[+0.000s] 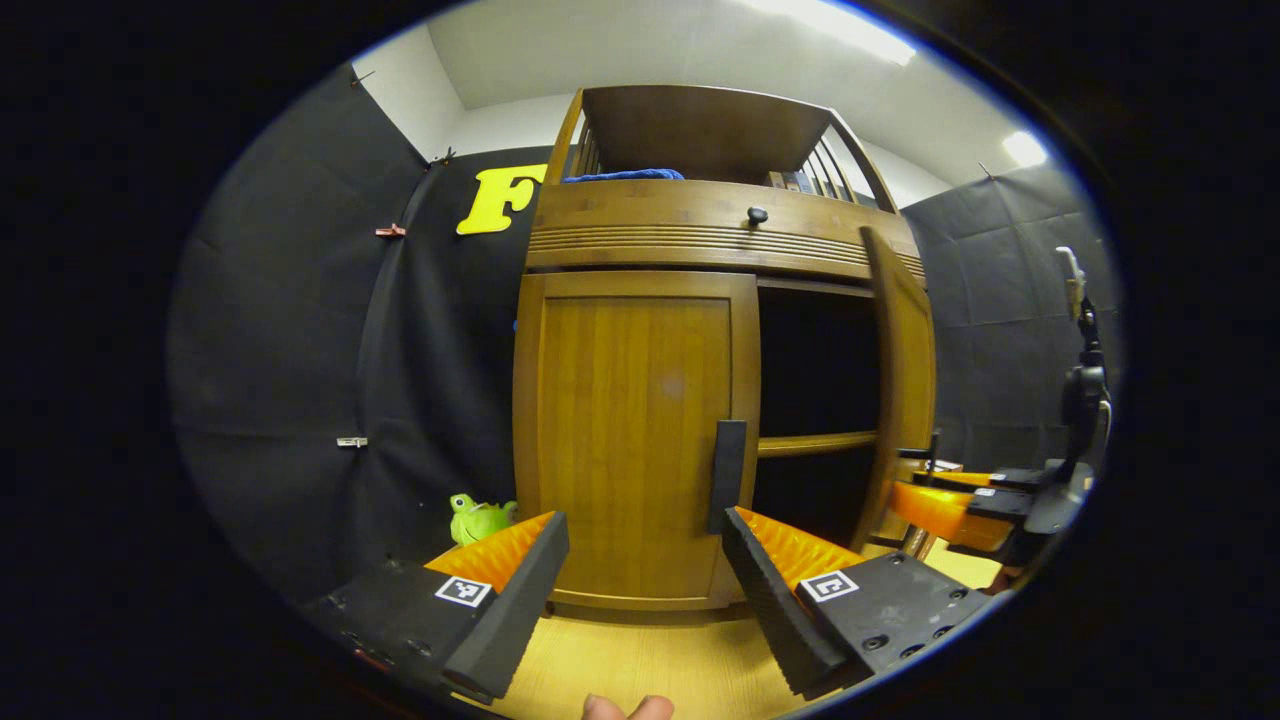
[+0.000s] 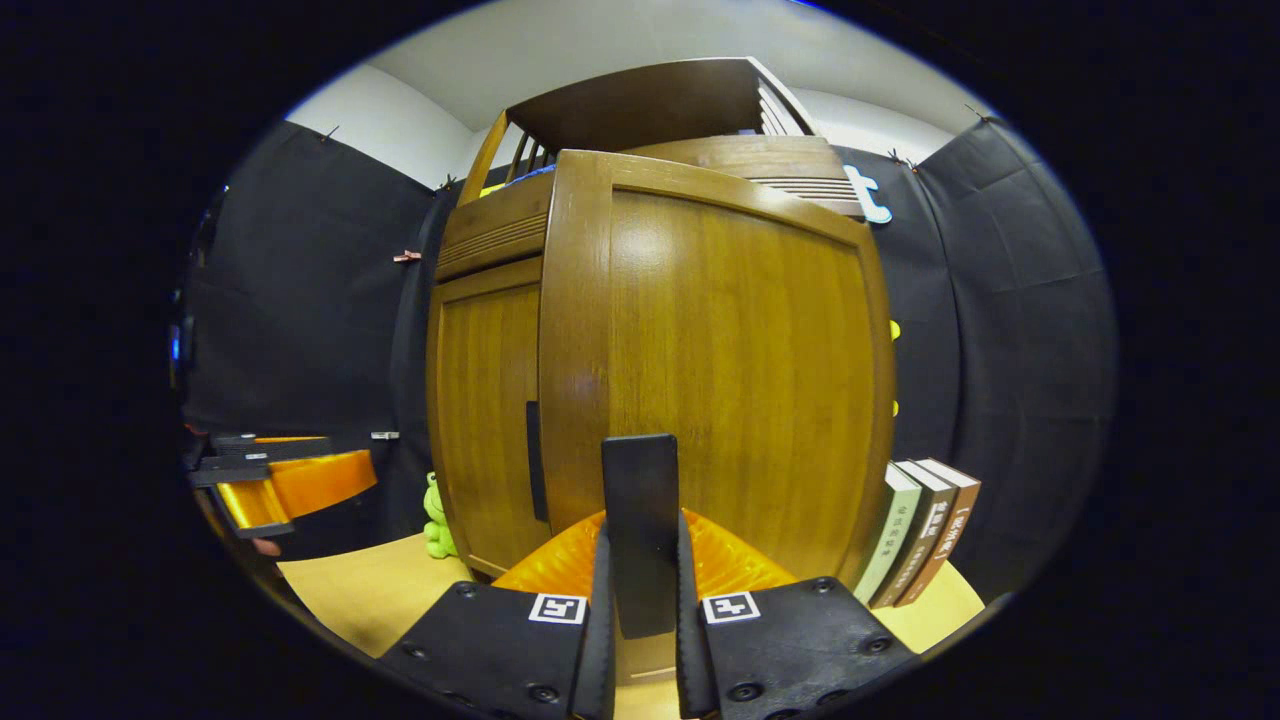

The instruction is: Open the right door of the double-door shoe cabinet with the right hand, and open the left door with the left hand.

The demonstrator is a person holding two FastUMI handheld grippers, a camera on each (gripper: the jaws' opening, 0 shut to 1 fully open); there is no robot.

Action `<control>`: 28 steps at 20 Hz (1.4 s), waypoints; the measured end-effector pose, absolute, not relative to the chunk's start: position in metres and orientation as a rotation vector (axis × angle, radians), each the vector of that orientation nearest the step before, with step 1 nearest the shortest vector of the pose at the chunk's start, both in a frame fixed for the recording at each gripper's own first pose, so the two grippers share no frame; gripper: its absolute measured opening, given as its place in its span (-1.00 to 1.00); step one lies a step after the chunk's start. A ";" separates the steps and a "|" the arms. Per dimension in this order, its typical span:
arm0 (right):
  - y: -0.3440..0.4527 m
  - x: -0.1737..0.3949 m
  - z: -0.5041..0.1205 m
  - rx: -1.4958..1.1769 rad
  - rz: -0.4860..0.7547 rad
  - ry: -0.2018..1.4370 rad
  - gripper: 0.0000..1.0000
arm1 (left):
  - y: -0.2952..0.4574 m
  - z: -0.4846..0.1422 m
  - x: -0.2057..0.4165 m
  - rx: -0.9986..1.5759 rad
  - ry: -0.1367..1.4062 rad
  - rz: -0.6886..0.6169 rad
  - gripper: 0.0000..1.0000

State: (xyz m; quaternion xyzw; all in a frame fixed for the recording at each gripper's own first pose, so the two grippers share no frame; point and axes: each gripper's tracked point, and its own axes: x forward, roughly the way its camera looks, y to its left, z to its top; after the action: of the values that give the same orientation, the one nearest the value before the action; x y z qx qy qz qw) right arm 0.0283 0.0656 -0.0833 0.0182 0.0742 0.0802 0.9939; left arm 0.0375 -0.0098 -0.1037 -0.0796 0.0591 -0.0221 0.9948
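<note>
Wooden right door's handle (image 2: 640, 530) between right gripper (image 2: 640, 640) fingers

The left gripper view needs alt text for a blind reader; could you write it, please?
The open left gripper faces the shoe cabinet's closed left door, near its dark handle. The right door stands open, held by the right gripper. A green frog toy sits beside the cabinet.

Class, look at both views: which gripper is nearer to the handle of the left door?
Left. The left gripper hangs open just in front of the left door's handle. The right gripper is shut on the right door's handle, further away.
</note>
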 end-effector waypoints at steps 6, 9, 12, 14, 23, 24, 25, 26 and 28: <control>-0.010 -0.028 -0.065 0.071 0.073 0.145 -0.53 | -0.042 -0.108 0.047 -0.134 0.126 -0.065 1.00; -0.052 -0.046 -0.051 0.064 -0.009 0.109 -0.47 | -0.056 -0.114 0.060 -0.125 0.139 -0.075 0.96; -0.092 -0.053 -0.050 -0.021 -0.088 0.102 -0.41 | -0.073 -0.122 0.075 -0.130 0.154 -0.099 0.94; -0.101 -0.059 -0.044 -0.045 -0.103 0.097 -0.58 | -0.079 -0.124 0.085 -0.124 0.152 -0.096 0.94; -0.153 -0.072 -0.037 0.015 -0.181 0.078 -0.60 | -0.080 -0.144 0.135 -0.175 0.188 -0.093 0.84; -0.158 -0.073 -0.035 0.026 -0.189 0.072 -0.60 | -0.080 -0.145 0.139 -0.192 0.189 -0.094 0.83; -0.161 -0.076 -0.033 0.039 -0.190 0.065 -0.60 | -0.080 -0.148 0.144 -0.207 0.193 -0.092 0.80; -0.159 -0.077 -0.031 0.060 -0.176 0.058 -0.60 | -0.080 -0.152 0.151 -0.219 0.199 -0.088 0.80; -0.155 -0.078 -0.026 0.077 -0.155 0.048 -0.58 | -0.079 -0.155 0.162 -0.215 0.209 -0.079 0.76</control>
State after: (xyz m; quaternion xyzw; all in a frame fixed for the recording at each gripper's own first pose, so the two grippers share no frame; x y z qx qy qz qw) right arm -0.0783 -0.1548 -0.0259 0.0387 0.0241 -0.0776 0.9959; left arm 0.1620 -0.0794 -0.1550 -0.1069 0.1039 -0.0393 0.9880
